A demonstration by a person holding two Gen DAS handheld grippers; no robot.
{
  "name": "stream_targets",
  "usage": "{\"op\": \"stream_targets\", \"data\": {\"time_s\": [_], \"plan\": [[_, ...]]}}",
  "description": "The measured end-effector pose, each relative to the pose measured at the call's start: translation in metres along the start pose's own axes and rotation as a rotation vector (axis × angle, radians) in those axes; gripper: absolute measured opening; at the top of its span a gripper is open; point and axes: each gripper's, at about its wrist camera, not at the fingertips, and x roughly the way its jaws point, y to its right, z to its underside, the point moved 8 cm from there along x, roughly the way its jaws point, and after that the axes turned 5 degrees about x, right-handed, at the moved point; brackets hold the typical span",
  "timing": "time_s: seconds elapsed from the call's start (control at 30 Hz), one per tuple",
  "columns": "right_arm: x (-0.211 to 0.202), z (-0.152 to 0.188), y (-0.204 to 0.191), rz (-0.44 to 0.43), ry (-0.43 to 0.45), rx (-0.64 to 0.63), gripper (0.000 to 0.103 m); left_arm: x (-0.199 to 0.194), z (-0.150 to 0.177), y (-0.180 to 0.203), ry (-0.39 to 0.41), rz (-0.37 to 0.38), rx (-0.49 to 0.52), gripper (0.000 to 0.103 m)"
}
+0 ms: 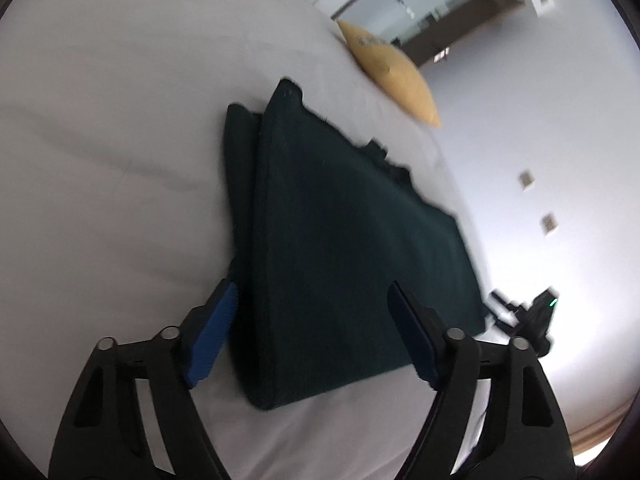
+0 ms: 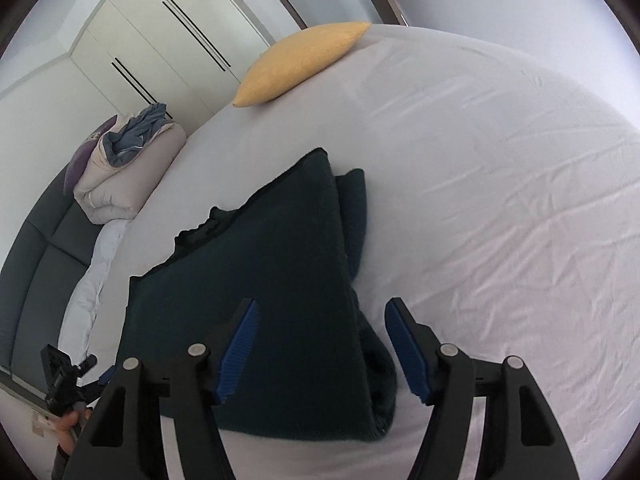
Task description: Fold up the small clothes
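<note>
Right now the dark green garment [image 1: 344, 248] lies folded flat on the white bed [image 1: 120, 160], its long axis running away from me toward the far edge, where a yellow pillow [image 2: 300, 64] rests. Its narrow far end points toward that pillow; the wider near end lies just under my grippers. My left gripper [image 1: 312, 312] hangs over the garment's near left corner, jaws spread wide, pads gripping nothing. My right gripper [image 2: 320, 328] hovers over the near right fold, likewise wide apart and empty, with the thick folded edge showing between its fingers.
</note>
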Motion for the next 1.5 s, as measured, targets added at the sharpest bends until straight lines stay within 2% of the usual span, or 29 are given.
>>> {"op": "stream_targets", "data": {"time_s": [0.1, 0.17, 0.27, 0.43, 0.57, 0.7, 0.73, 0.77, 0.8, 0.83, 0.87, 0.93, 1.17, 1.33, 1.5], "plan": [[-0.001, 0.008, -0.002, -0.019, -0.021, -0.022, 0.068, 0.000, 0.010, 0.001, -0.016, -0.003, 0.022, 0.067], [0.001, 0.014, -0.003, -0.020, -0.037, -0.036, 0.068, 0.000, 0.017, 0.000, -0.032, 0.007, 0.021, 0.050], [0.005, 0.022, -0.004, -0.023, -0.065, -0.046, 0.061, 0.003, 0.024, -0.002, -0.048, 0.008, 0.024, 0.033], [0.004, 0.027, -0.005, -0.019, -0.074, -0.068, 0.051, -0.001, 0.024, -0.006, -0.030, -0.008, 0.023, 0.033], [0.001, 0.028, -0.007, -0.021, -0.068, -0.084, 0.048, -0.004, 0.020, 0.006, -0.007, -0.019, 0.073, 0.033], [0.001, 0.032, -0.007, -0.008, -0.072, -0.104, 0.046, 0.003, 0.017, 0.012, -0.016, -0.029, 0.104, 0.033], [0.002, 0.032, -0.007, -0.004, -0.073, -0.108, 0.043, 0.005, 0.017, 0.013, -0.019, -0.032, 0.111, 0.031], [0.003, 0.033, -0.006, 0.006, -0.074, -0.114, 0.040, 0.007, 0.017, 0.014, -0.020, -0.040, 0.118, 0.024], [0.003, 0.032, -0.005, 0.015, -0.074, -0.116, 0.034, 0.007, 0.016, 0.014, -0.020, -0.051, 0.124, 0.020], [0.003, 0.032, -0.003, 0.025, -0.073, -0.118, 0.023, 0.007, 0.016, 0.014, -0.018, -0.064, 0.130, 0.011], [0.003, 0.031, -0.002, 0.033, -0.072, -0.119, 0.020, 0.007, 0.016, 0.012, -0.015, -0.074, 0.128, 0.006], [0.002, 0.030, 0.000, 0.040, -0.064, -0.122, 0.014, 0.006, 0.016, 0.009, -0.006, -0.073, 0.116, 0.005], [-0.005, 0.028, -0.007, 0.046, -0.035, -0.138, 0.009, 0.003, 0.018, 0.009, 0.012, -0.080, 0.127, 0.004], [-0.016, 0.032, -0.010, 0.011, -0.027, -0.110, 0.008, -0.005, 0.024, 0.011, 0.029, -0.067, 0.114, 0.003], [-0.004, 0.048, 0.024, 0.026, -0.076, -0.026, 0.007, -0.003, 0.042, 0.001, 0.013, -0.066, 0.073, 0.003]]}}
